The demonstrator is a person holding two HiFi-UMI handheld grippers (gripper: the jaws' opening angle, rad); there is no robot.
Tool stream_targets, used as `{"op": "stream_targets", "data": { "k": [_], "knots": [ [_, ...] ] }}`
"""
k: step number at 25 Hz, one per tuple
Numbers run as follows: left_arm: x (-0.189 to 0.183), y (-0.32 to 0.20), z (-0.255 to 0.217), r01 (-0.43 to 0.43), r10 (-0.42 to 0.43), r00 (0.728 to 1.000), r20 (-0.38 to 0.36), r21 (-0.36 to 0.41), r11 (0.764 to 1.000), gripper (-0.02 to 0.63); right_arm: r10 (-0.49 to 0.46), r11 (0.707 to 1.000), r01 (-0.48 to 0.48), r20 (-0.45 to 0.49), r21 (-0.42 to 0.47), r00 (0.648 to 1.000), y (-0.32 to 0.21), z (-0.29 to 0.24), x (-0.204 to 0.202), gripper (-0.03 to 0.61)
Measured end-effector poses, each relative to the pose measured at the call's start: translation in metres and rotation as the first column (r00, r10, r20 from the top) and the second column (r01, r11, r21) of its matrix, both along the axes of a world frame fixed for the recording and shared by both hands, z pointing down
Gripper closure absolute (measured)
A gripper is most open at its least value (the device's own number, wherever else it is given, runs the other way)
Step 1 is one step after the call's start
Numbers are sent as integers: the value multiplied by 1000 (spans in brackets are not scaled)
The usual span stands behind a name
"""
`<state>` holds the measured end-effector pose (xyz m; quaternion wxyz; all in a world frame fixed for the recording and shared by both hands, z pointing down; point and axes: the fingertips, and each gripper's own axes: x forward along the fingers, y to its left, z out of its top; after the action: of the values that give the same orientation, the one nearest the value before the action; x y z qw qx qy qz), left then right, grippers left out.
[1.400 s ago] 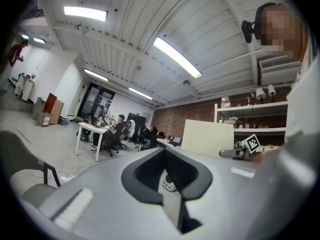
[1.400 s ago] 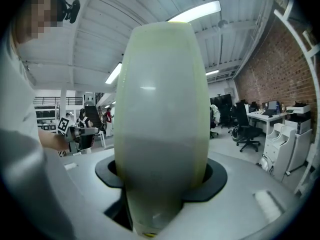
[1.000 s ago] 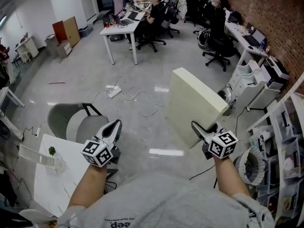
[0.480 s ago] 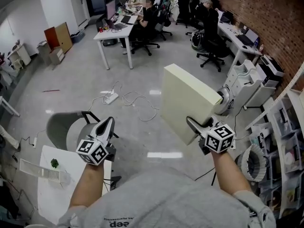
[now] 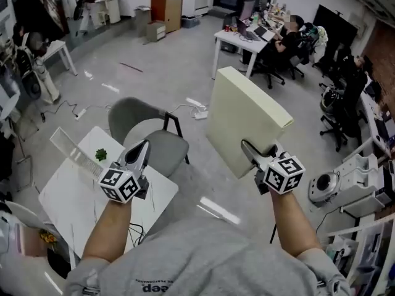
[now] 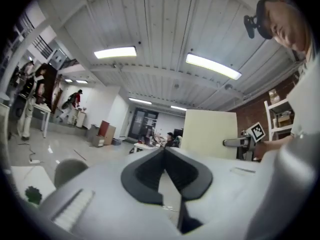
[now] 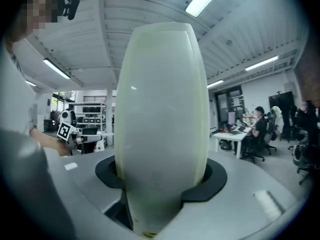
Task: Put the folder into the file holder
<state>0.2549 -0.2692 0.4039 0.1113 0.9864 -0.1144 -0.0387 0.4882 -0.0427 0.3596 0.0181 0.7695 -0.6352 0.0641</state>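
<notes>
Currently, the right gripper (image 5: pixel 248 149) is clamped on the lower edge of the thick cream folder (image 5: pixel 245 113). The folder rises from the jaws as a tall slab, leaning away from us, in mid-air over the floor and to the right of the chair (image 5: pixel 150 135). The left gripper (image 5: pixel 142 149) has its jaws pressed together on nothing and hovers above the near corner of the white counter (image 5: pixel 74 199). What we take to be the file holder (image 5: pixel 71 151), a pale slatted rack, sits at the far edge of that counter, just beside a small green plant (image 5: pixel 100 155) and well apart from the folder.

We judge the main hazard to be the grip itself. The folder is pinched near one end only, so most of its weight stands far from the jaws, and a quick swing toward the counter could make it pivot or slide out. A second hazard lies on the path, where the broad face could clip the chair back or knock the plant. A third is at the file holder: it looks light and stands close to the counter's edge, so a thick folder pushed in at an angle could tip it or shove it off. With the left gripper closed and empty, nothing steadies the rack; we would want it braced first.
</notes>
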Motion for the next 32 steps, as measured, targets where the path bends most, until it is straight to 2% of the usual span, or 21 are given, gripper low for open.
{"op": "stream_targets", "data": {
  "k": [3, 6, 11, 15, 19, 23, 27, 32],
  "knots": [
    [-71, -40, 6, 158, -158, 987, 4, -14, 987, 556, -154, 988, 154, -8, 1, 988, -85, -7, -39, 305],
    [-143, -69, 15, 290, -290, 957, 11, -24, 957, 555, -279, 960, 279, -9, 4, 960, -158, -10, -91, 305],
    [-272, -104, 28, 495, -494, 869, 27, -46, 868, 555, -468, 884, 468, -1, 7, 884, -267, -13, -203, 305],
    [-345, -117, 37, 597, -597, 802, 25, -55, 800, 555, -567, 823, 567, 13, 6, 823, -323, -10, -284, 306],
    [-394, -122, 46, 657, -657, 754, 28, -62, 751, 555, -627, 779, 627, 35, 11, 778, -365, -6, -346, 305],
    [-436, -128, 57, 695, -694, 719, 40, -69, 716, 555, -656, 755, 656, 45, 12, 753, -405, 0, -399, 306],
    [-463, -135, 64, 714, -712, 700, 47, -71, 697, 556, -661, 750, 662, 60, 9, 748, -433, 8, -435, 306],
    [-484, -143, 74, 730, -728, 683, 56, -72, 680, 556, -648, 761, 648, 40, 0, 761, -456, 20, -460, 307]
  ]
}}
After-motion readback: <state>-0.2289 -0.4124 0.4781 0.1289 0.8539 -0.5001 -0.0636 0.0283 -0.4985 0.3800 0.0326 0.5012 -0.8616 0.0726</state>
